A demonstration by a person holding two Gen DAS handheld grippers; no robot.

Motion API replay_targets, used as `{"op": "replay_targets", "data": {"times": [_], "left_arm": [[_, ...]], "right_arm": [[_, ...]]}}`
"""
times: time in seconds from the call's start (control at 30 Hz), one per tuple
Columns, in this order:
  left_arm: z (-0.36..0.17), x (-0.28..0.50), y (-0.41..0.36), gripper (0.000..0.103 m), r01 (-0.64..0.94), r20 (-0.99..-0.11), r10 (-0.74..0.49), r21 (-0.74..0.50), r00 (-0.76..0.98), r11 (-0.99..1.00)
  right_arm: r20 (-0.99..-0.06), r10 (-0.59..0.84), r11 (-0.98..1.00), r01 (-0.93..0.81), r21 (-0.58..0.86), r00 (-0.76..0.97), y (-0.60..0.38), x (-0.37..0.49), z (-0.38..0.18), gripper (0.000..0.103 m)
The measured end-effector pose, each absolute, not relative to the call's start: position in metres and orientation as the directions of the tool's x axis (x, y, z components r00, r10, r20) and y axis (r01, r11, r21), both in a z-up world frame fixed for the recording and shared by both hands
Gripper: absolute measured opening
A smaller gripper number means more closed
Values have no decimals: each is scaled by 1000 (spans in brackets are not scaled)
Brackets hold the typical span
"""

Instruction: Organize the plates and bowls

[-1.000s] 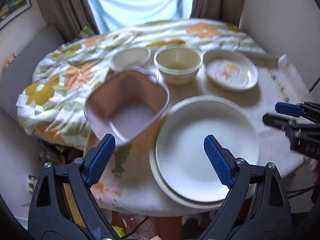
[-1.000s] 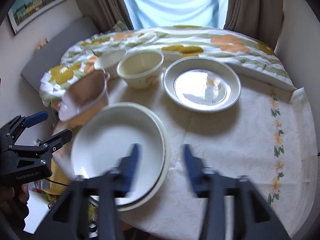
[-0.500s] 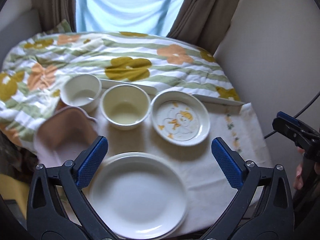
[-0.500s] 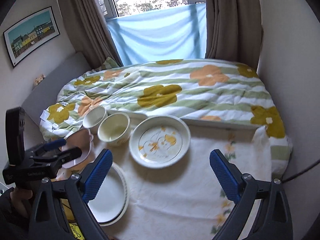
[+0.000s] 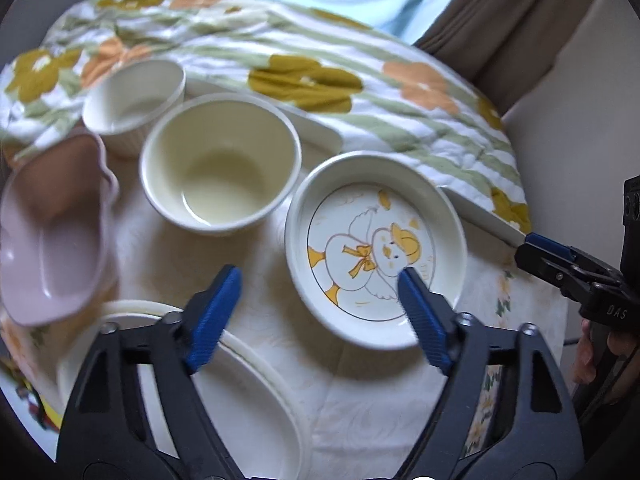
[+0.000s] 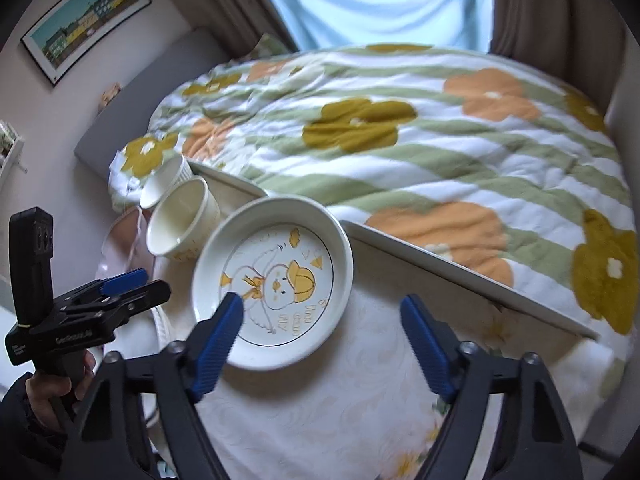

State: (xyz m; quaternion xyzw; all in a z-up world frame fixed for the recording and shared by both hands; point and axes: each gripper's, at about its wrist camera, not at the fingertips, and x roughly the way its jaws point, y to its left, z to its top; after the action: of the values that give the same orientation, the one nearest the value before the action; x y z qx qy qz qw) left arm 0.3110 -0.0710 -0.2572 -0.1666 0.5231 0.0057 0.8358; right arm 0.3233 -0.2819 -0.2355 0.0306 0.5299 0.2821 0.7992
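The left gripper (image 5: 316,304) hangs over the tabletop (image 5: 360,392), its jaws spread and just having been closing, with nothing pinched between them. Its right pad sits in front of the near rim of the duck plate (image 5: 376,248), its left pad over bare cloth between the duck plate and the stacked white plates (image 5: 248,380) at the near left. The cream bowl (image 5: 220,164) stands just left of the duck plate, close to its rim. A ribbed white cup (image 5: 134,100) is just beyond the bowl to the far left, and a pink bowl (image 5: 52,236), blurred, lies at the left edge beside them.

The right gripper (image 6: 322,328) is also spread and empty, its jaws just having been closing. Its left pad overlaps the near rim of the duck plate in the right wrist view, and its right pad hangs over bare cloth to the right. A flowered quilt (image 6: 400,132) on the bed lies past the tabletop's far edge, with curtains (image 6: 560,8) behind.
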Motion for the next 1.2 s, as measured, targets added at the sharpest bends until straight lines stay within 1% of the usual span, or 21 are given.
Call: {"op": "replay_targets", "data": {"times": [0.03,0.07,0.1,0.17,0.2,0.23,0.27,0.3,0.37,0.47,0.5,0.53,0.57,0.73,0.97,1.2], "left_arm": [[-267,315,-72,67,-205,-885,-161,-272,437,940],[-276,319,-73,62,-221,-893,-155,-268,422,938],[-283,321,-74,55,-232,-900,-149,-261,409,937],[-296,326,-77,49,-252,-914,-137,-246,381,936],[-300,328,-78,48,-261,-918,-132,-240,374,935],[-303,329,-78,46,-269,-921,-128,-238,369,933],[-306,330,-78,40,-276,-922,-124,-235,366,932],[-308,332,-78,38,-282,-924,-118,-230,363,931],[-311,334,-78,35,-294,-925,-107,-224,366,929],[-315,336,-78,22,-302,-930,-100,-215,353,929],[-316,337,-78,20,-303,-931,-99,-213,352,929],[-316,338,-77,19,-304,-929,-100,-217,357,928],[-316,339,-77,17,-304,-927,-102,-220,360,927],[-315,340,-79,16,-307,-928,-85,-206,363,929],[-308,338,-81,16,-306,-924,-72,-197,375,932],[-286,331,-88,16,-271,-911,-73,-196,407,942]], "right_arm": [[-835,492,826,-436,358,246,-278,332,-247,63],[-840,495,817,-447,364,221,-275,337,-257,59],[-843,498,811,-454,369,204,-274,342,-264,57],[-842,512,795,-464,390,170,-271,350,-279,51],[-841,518,788,-469,398,156,-269,353,-285,49],[-840,523,782,-474,405,145,-267,355,-289,45],[-838,528,775,-480,411,136,-265,358,-292,39],[-838,531,770,-487,413,128,-264,361,-296,36],[-839,532,761,-498,416,112,-262,366,-301,34],[-838,538,748,-514,420,97,-258,372,-305,27],[-835,542,743,-517,424,94,-258,374,-306,27],[-833,546,739,-520,428,91,-257,376,-307,24],[-831,550,735,-522,433,86,-256,378,-309,19],[-830,551,724,-540,429,80,-254,380,-311,16],[-826,558,710,-564,422,84,-254,377,-308,16],[-810,576,717,-543,438,107,-266,370,-297,16]]}}
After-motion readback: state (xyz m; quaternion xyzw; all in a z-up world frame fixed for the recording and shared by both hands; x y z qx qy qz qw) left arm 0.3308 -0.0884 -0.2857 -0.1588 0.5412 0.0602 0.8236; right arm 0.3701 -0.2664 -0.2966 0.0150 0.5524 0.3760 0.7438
